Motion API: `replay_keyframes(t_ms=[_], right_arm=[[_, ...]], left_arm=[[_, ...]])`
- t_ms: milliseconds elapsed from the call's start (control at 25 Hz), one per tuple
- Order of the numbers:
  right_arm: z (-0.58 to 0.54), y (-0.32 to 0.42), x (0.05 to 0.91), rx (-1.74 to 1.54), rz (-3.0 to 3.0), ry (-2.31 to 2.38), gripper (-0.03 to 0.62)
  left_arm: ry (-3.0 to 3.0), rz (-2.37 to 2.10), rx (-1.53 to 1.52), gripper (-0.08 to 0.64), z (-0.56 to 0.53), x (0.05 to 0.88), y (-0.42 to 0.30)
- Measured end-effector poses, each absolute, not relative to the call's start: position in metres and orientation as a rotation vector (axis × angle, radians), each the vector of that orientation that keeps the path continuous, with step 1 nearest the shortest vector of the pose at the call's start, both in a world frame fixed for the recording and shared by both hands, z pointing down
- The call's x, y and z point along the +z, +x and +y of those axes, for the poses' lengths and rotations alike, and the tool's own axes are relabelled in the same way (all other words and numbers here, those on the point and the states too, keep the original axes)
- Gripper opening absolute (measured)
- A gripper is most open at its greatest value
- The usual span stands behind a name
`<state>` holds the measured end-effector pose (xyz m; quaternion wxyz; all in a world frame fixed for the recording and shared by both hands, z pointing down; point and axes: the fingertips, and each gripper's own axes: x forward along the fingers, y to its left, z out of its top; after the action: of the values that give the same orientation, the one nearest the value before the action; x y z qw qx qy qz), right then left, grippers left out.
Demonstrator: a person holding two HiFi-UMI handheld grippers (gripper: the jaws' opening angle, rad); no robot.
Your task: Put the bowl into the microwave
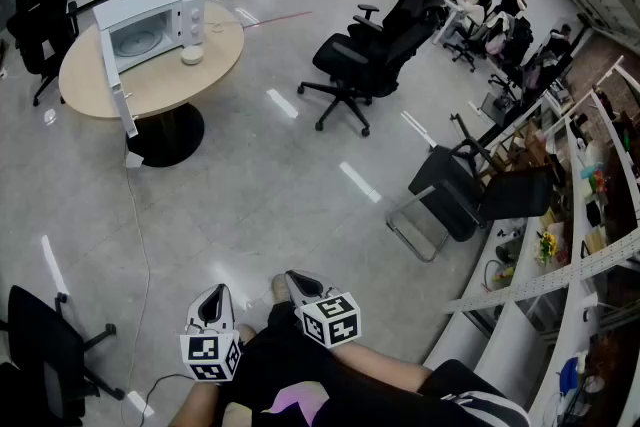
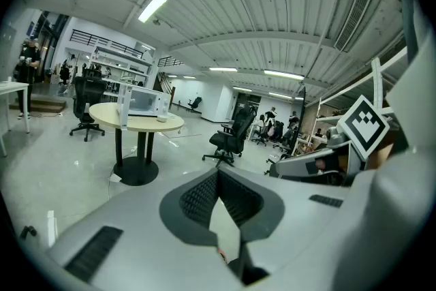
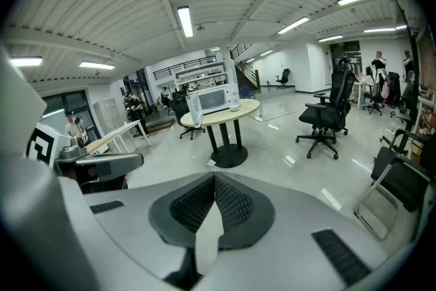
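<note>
A white microwave [image 1: 150, 23] stands on a round wooden table [image 1: 215, 65] far across the room, its door [image 1: 115, 90] swung open. A small white bowl [image 1: 191, 55] sits on the table beside the microwave's right end. Both grippers are held low near the person's body, far from the table. My left gripper [image 1: 212, 295] is shut with nothing in it, and so is my right gripper [image 1: 298, 281]. In the left gripper view the microwave [image 2: 145, 101] and bowl [image 2: 162, 118] lie ahead; in the right gripper view the microwave [image 3: 214, 99] and bowl [image 3: 234, 108] too.
A cable [image 1: 140, 245] runs over the glossy floor from the table base [image 1: 165, 135]. Black office chairs [image 1: 365, 55] stand to the right, one chair [image 1: 40, 355] at the near left, another [image 1: 40, 25] behind the table. Desks and people fill the far right.
</note>
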<state>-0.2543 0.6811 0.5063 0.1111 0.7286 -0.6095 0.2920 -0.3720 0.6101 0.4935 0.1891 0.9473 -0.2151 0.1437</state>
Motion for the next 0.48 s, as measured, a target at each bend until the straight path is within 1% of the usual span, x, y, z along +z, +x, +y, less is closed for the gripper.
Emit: replay_keyframes(t_ms=[280, 480], right_arm=[[0.668, -0.273, 0.506, 0.851, -1.795, 2.129, 0.015], [0.664, -0.266, 0.506, 0.839, -1.799, 2.117, 0.015]], left_arm=[[2.645, -0.645, 0.388, 0.046, 0.593, 0.493, -0.394], [2.633, -0.676, 0.388, 0.046, 0.587, 0.497, -0.39]])
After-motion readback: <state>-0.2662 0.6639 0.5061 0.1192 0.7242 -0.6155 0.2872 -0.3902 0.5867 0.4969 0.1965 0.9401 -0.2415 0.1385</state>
